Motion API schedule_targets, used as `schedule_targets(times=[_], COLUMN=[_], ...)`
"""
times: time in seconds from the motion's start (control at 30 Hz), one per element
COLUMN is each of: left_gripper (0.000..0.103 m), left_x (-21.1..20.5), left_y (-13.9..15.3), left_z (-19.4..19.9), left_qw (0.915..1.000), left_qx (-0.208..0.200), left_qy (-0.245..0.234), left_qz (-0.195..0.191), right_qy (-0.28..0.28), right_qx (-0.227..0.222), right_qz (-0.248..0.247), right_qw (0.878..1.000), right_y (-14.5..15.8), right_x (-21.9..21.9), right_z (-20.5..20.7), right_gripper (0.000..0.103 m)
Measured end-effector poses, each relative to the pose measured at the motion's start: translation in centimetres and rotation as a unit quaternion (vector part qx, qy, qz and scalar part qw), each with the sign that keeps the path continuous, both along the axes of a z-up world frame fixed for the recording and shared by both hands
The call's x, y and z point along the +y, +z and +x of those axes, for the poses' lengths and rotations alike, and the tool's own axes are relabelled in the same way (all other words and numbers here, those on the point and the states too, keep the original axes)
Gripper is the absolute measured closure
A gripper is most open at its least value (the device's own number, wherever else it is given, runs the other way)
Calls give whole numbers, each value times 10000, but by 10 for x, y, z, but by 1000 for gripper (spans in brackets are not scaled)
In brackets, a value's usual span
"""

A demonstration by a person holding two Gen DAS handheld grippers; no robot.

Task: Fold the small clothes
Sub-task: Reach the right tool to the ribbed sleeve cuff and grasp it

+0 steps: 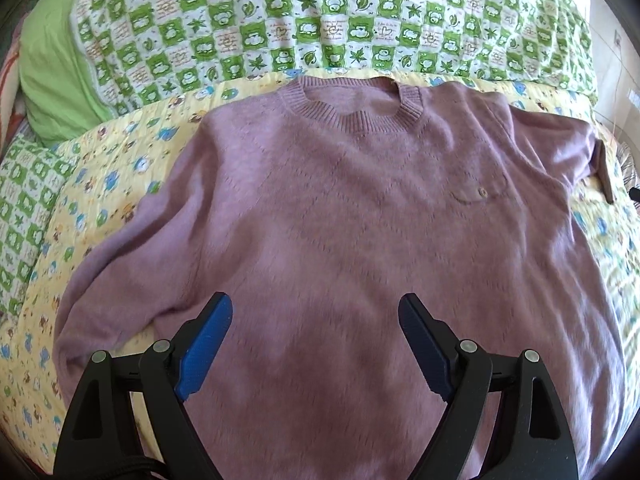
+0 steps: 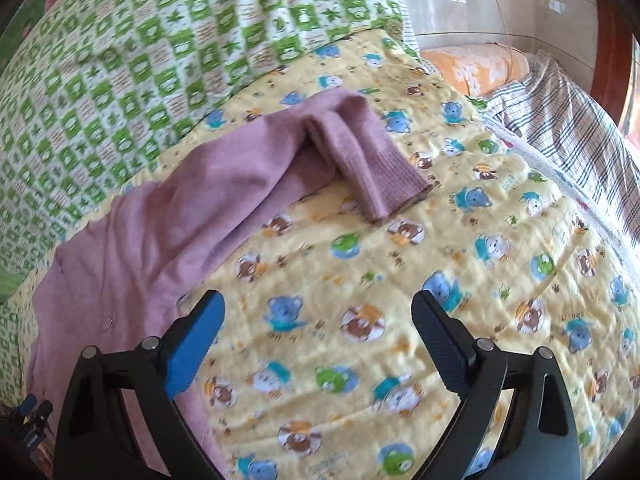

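Mauve knit sweater [image 1: 340, 208] lies flat, front up, on a yellow cartoon-print quilt [image 2: 360, 280], as left claw [image 1: 316, 320] and right claw [image 2: 318, 316] hover empty, jaws apart.

Open yellow quilt [image 2: 360, 248] ahead of the right gripper [image 2: 318, 316], jaws wide, nothing between; folded-back sleeve [image 2: 360, 160] a low ridge farther on; striped bedding [image 2: 560, 120] banked along the right; under the left gripper [image 1: 316, 316], flat sweater [image 1: 340, 208]; green checked blanket [image 1: 320, 20] heaped beyond the collar
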State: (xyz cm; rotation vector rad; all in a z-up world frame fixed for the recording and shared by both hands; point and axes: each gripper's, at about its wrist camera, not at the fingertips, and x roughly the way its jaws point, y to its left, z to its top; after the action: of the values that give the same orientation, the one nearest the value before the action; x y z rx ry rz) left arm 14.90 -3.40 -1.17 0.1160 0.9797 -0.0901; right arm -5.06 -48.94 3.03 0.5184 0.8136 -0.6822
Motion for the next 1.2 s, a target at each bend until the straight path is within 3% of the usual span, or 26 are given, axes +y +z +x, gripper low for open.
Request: schedule_targets(times=[0.07, 0.17, 0.3, 0.4, 0.5, 0.73, 0.77, 0.8, 0.87, 0.9, 0.93, 1.0, 1.03, 1.07, 1.1, 1.2], left_gripper=[17, 17, 17, 17, 17, 17, 17, 17, 17, 17, 17, 17, 17, 17, 17, 17], left_x=[-4, -12, -22, -27, -30, -32, -31, -31, -31, -30, -29, -27, -26, -25, -25, -27], left_y=[-1, -2, -2, -2, -6, -19, -20, -20, -19, -18, -18, -17, -17, -17, -18, -21], left_z=[11, 30, 51, 63, 71, 79, 78, 77, 75, 74, 72, 69, 68, 67, 66, 65], left_qw=[10000, 10000, 9999, 9998, 9999, 9998, 9998, 9997, 9998, 9998, 9998, 9997, 9997, 9996, 9996, 9993], left_qx=[7, -3, -34, -64, -34, 146, 163, 167, 154, 145, 140, 140, 153, 168, 190, 296], left_qy=[17, 58, 68, 49, 43, 68, 72, 67, 64, 70, 80, 116, 126, 132, 136, 131], left_qz=[-2, -54, -123, -153, -137, -126, -128, -136, -132, -138, -146, -162, -174, -180, -187, -202], right_qy=[-153, -370, -609, -749, -1186, -2383, -2447, -2503, -2562, -2580, -2621, -2693, -2728, -2773, -2835, -2652], right_qx=[-141, -558, -1324, -1496, -1804, -2728, -2803, -2813, -2668, -2621, -2692, -3060, -3156, -3268, -3376, -3624], right_qz=[207, 900, 1986, 2083, 2253, 2608, 2655, 2664, 2480, 2412, 2442, 2795, 2985, 3130, 3183, 3373], right_qw=[9996, 9937, 9692, 9636, 9501, 8948, 8894, 8873, 8953, 8981, 8940, 8693, 8584, 8476, 8392, 8274], right_y=[-2, -9, -29, -35, -41, -51, -51, -50, -44, -41, -41, -45, -47, -48, -48, -44], right_x=[-20, -46, -67, -76, -93, -135, -140, -144, -149, -152, -153, -155, -155, -154, -151, -143], right_z=[2, 7, 21, 36, 38, 16, 15, 14, 13, 12, 8, -4, -8, -12, -16, -12], right_gripper=[15, 23, 24, 24, 24, 24, 27, 38, 61, 62, 62, 57, 51, 37, 32, 32])
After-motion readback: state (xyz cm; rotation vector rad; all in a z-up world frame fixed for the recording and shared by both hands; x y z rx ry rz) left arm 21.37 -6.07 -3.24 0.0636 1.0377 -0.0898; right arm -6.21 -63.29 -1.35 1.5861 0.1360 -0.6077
